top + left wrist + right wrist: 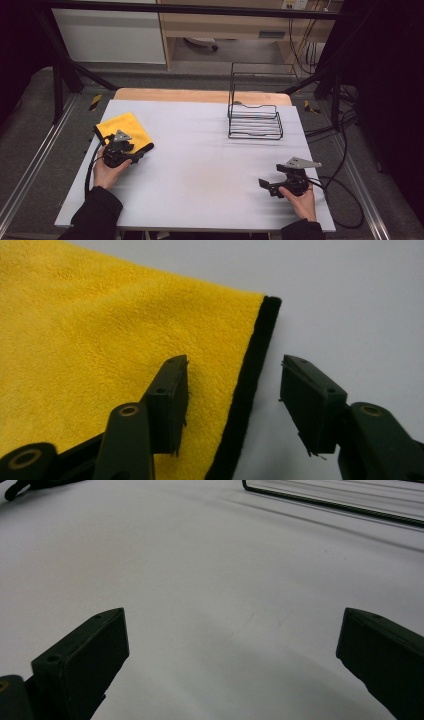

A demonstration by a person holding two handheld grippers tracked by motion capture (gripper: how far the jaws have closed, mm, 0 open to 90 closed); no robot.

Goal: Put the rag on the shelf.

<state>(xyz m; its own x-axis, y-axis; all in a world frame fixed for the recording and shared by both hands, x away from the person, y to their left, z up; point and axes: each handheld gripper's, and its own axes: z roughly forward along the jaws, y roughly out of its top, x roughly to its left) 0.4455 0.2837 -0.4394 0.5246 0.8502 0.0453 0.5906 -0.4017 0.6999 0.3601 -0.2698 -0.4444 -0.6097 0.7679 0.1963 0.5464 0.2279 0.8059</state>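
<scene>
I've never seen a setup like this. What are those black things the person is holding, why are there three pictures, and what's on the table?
A person sits at a white table and holds a hand-operated clamp with two jaws in each hand: the left gripper and the right gripper. The high view looks down from above. The other two pictures come from small cameras riding on each gripper, looking along its jaws.

On the table lie a yellow cloth with a black edge and, farther back on the right, a black wire rack.

In the left gripper view, the jaws straddle the cloth's black edge but do not pinch it yet. The right gripper rests open over bare table, holding nothing.
</scene>
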